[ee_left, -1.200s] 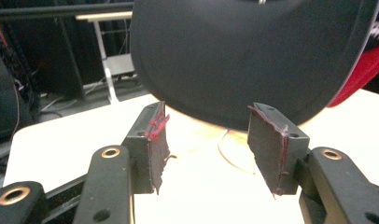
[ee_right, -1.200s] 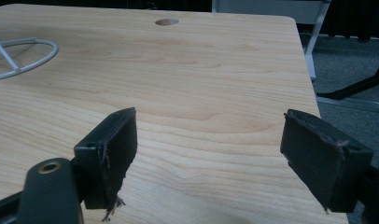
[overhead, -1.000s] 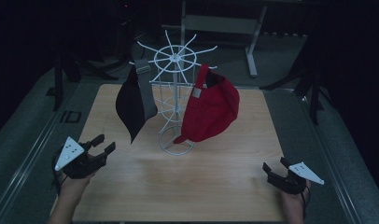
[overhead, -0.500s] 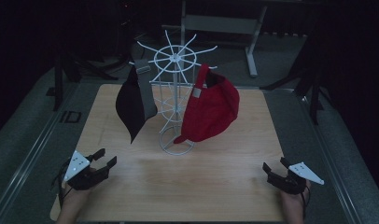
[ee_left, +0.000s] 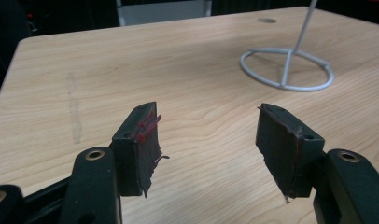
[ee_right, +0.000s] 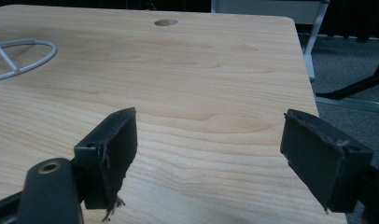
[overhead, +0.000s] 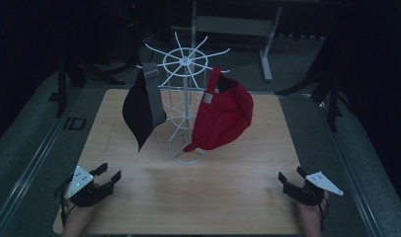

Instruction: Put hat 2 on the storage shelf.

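Nearest you, your left gripper [overhead: 107, 177] has drawn back toward the near left corner of the table [overhead: 238, 197] over the last second; a second ago it sat farther up the left edge. Its jaws stand wide apart with nothing between them, and in the left gripper view only bare wood lies between the pads [ee_left: 140, 140]. Your right gripper [overhead: 291, 177] has not shifted: it rests at the near right corner, jaws also spread and empty.

Farther in, at the table's middle, the white wire rack [overhead: 184, 106] stands on its ring base [ee_left: 286, 69], which shows well ahead of your left jaws. The black cap [overhead: 141, 106] hangs from an arm on the rack's left side, the red cap [overhead: 223, 116] from an arm on its right; neither has moved.

With both hands pulled back and both caps on the rack, I judge you are either finished with hanging or at rest before reaching in.
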A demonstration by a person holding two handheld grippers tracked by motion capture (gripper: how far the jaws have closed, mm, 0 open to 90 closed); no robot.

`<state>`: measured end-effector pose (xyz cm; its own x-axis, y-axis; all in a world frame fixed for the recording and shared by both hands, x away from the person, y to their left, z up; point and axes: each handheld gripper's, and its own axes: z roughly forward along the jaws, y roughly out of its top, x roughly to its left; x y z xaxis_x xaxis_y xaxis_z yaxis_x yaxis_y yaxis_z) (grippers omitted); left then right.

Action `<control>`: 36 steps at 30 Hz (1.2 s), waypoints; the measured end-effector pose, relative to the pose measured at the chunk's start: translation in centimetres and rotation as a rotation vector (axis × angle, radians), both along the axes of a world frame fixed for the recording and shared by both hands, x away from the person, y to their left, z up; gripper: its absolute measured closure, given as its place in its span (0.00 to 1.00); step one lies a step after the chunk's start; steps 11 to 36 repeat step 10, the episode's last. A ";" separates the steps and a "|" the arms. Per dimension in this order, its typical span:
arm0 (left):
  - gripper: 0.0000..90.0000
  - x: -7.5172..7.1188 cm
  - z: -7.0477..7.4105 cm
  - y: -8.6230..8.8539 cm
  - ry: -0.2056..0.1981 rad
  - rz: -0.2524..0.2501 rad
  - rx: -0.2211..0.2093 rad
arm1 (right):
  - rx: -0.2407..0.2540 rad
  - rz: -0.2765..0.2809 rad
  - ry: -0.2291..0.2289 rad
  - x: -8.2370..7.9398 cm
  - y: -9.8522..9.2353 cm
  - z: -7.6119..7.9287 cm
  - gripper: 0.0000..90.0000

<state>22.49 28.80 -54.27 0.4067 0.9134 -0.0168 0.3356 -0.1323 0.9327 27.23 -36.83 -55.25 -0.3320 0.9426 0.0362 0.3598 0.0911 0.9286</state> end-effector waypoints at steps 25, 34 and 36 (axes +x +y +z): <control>0.45 -0.2 -0.2 0.1 -0.009 0.005 -0.007 | -0.008 0.000 0.001 0.0 0.0 0.0 0.21; 0.45 -0.2 -0.2 0.1 -0.009 0.005 -0.007 | -0.008 0.000 0.001 0.0 0.0 0.0 0.21; 0.45 -0.2 -0.2 0.1 -0.009 0.005 -0.007 | -0.008 0.000 0.001 0.0 0.0 0.0 0.21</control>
